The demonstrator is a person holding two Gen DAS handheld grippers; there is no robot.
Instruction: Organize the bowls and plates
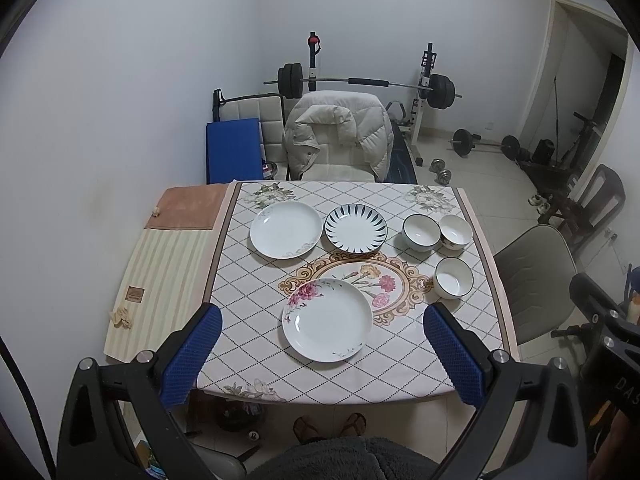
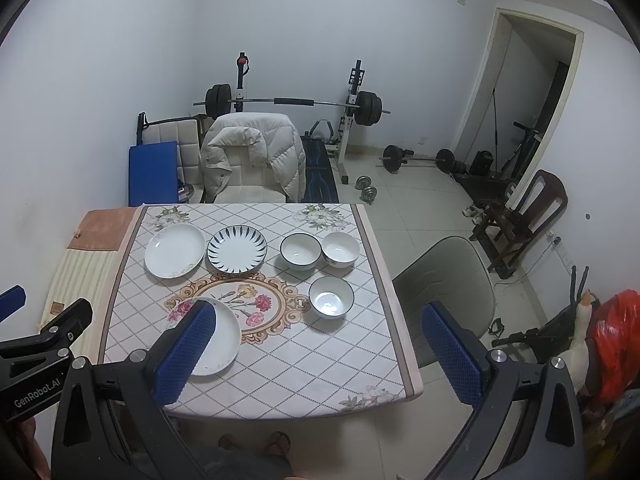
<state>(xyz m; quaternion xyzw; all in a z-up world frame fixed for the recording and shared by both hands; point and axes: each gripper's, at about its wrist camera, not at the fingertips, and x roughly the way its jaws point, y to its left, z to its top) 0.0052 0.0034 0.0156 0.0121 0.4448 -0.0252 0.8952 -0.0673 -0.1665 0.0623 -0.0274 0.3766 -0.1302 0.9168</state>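
Observation:
Three plates lie on the table: a pink-flowered plate (image 1: pixel 328 320) (image 2: pixel 224 334) nearest me, a plain white plate (image 1: pixel 286 229) (image 2: pixel 175 250) at the far left, and a blue-striped plate (image 1: pixel 356 228) (image 2: pixel 237 248) beside it. Three white bowls stand at the right: two side by side at the back (image 1: pixel 421 232) (image 1: pixel 456 231) (image 2: pixel 300 251) (image 2: pixel 341 249) and one nearer (image 1: pixel 454 278) (image 2: pixel 331 297). My left gripper (image 1: pixel 320 354) is open and empty, held high above the near table edge. My right gripper (image 2: pixel 318 354) is open and empty, likewise raised.
The table (image 1: pixel 256 344) has a diamond-pattern cloth; a striped cloth (image 1: pixel 160 280) lies at its left. A chair with a white jacket (image 1: pixel 340 136) stands behind it, a grey chair (image 2: pixel 444 292) to the right. Weights and a barbell rack (image 2: pixel 296 102) fill the back of the room.

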